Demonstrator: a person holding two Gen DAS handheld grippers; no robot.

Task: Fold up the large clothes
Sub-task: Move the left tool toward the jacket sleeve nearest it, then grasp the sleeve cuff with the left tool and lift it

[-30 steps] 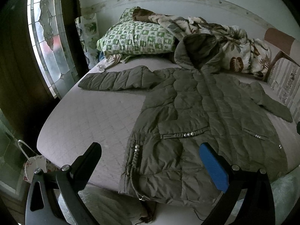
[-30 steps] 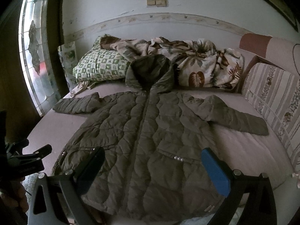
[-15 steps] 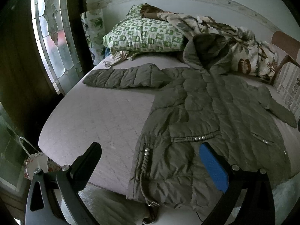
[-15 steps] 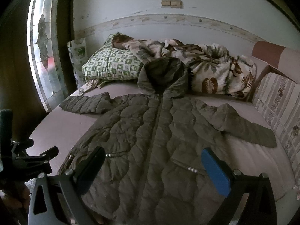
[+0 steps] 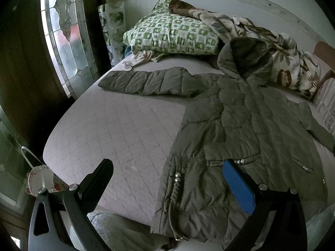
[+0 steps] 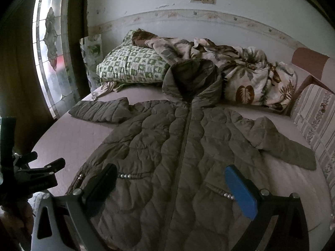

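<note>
Across the bed (image 6: pixel 69 140) a padded coat (image 6: pixel 180 146) lies flat, zipped, sleeves spread, hood by the pillow (image 6: pixel 134 67). Both tools have crept closer to its hem: left tool (image 5: pixel 167 179) and right tool (image 6: pixel 171 186) gape empty, so folding hasn't begun.

The room is dim and the colours look grey. Daylight enters only through the stained-glass window (image 5: pixel 62 39) on the left, so the bed (image 5: pixel 117 129) receives soft light. Both fisheye views bend strongly at the edges, and the corners are black.
</note>
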